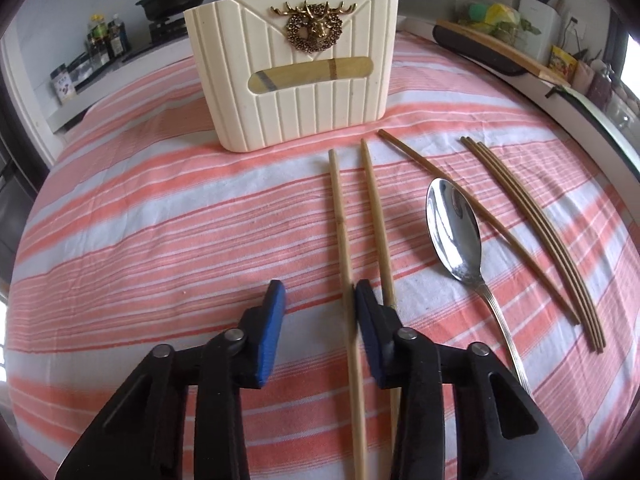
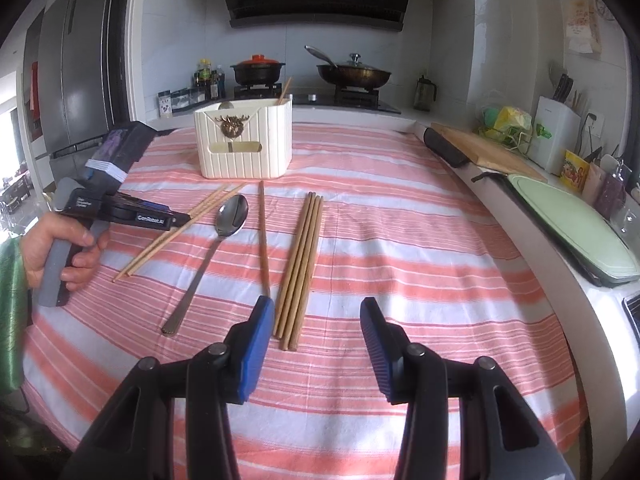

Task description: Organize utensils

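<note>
Pale bamboo chopsticks [image 1: 340,216], thin and tapered, lie side by side, long axes running away from the left tongs [image 1: 318,294] toward the cream holder [image 1: 296,92]. One lies between those parted pads, ungripped. Right tongs [image 2: 318,312] gape empty beside darker chopsticks [image 2: 300,264].

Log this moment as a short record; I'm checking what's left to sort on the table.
holder: cream box, upright at the far side of the striped cloth, one stick already in it
left gripper: open, one light chopstick between its jaws, its twin just outside
right gripper: open, empty, near the bundle of dark chopsticks
still on cloth: spoon, single dark chopstick
</note>
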`<state>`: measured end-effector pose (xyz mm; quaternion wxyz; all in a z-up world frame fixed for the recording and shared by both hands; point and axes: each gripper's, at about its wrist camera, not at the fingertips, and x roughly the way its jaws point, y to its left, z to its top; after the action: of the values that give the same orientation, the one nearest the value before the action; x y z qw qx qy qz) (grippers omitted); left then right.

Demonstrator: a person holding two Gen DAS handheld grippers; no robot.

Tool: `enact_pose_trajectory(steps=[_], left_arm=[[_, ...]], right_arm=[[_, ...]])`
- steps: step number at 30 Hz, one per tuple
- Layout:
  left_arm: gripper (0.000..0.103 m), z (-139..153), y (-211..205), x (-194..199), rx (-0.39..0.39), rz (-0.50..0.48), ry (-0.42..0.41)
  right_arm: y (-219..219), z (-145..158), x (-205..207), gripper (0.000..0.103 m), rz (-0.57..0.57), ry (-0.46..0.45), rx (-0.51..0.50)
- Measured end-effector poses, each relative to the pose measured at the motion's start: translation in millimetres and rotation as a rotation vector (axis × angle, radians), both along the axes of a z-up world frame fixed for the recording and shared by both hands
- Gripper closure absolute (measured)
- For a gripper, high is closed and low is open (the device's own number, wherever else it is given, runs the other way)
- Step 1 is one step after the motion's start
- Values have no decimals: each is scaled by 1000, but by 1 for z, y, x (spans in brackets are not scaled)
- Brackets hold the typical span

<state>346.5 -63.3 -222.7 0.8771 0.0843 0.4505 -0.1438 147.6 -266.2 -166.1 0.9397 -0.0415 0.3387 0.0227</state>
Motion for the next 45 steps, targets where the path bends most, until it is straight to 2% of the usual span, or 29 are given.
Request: enact_pose_trajectory(steps=[1, 2, 4, 6, 12, 16, 19, 24, 27, 34, 37, 39, 40, 41, 42, 43, 45], left_arm=[[91, 0, 0, -3, 4, 3, -3], [97, 0, 1, -5, 9, 11, -4], [97, 0, 8, -10, 7, 43, -5], [98, 0, 19, -15, 0, 88, -1], [98, 2, 58, -44, -41, 211, 26], [97, 3, 70, -61, -48, 236, 32], [97, 2, 73, -68, -61, 248, 30], [97, 1, 68, -69, -47, 255, 9], [95, 0, 70, -69, -57, 265, 7], [95, 0, 92, -74, -117, 391, 21], [94, 1, 89, -77, -112, 396, 15], [80, 3, 86, -79, -124, 372, 16], [62, 5, 87, -81, -137, 359, 13], [45, 7, 87, -84, -143, 348, 1], [39, 11, 88, -87, -141, 335, -15], [35, 14, 88, -90, -137, 317, -30], [33, 19, 90, -96, -130, 283, -43]], right_arm=[[-6, -3, 13, 57, 2, 40, 31], [-13, -8, 26, 58, 11, 80, 77], [-25, -17, 50, 68, 19, 143, 165], [-31, -28, 71, 82, 30, 198, 211], [-28, -50, 110, 91, 52, 300, 297], [-20, -47, 121, 92, 25, 316, 236], [-23, -47, 126, 92, 25, 344, 232], [-8, -48, 132, 89, 60, 373, 131], [-1, -48, 133, 96, 46, 355, 50], [-20, -46, 106, 97, -88, 332, 15], [-22, -47, 87, 96, -112, 321, -9], [-21, -47, 80, 85, -110, 318, -21], [-20, -46, 77, 77, -103, 312, -23], [-20, -45, 75, 58, -92, 305, -18], [-20, -43, 72, 51, -84, 294, -12], [-20, -43, 70, 51, -83, 286, -14], [-20, -44, 69, 51, -76, 286, -20]])
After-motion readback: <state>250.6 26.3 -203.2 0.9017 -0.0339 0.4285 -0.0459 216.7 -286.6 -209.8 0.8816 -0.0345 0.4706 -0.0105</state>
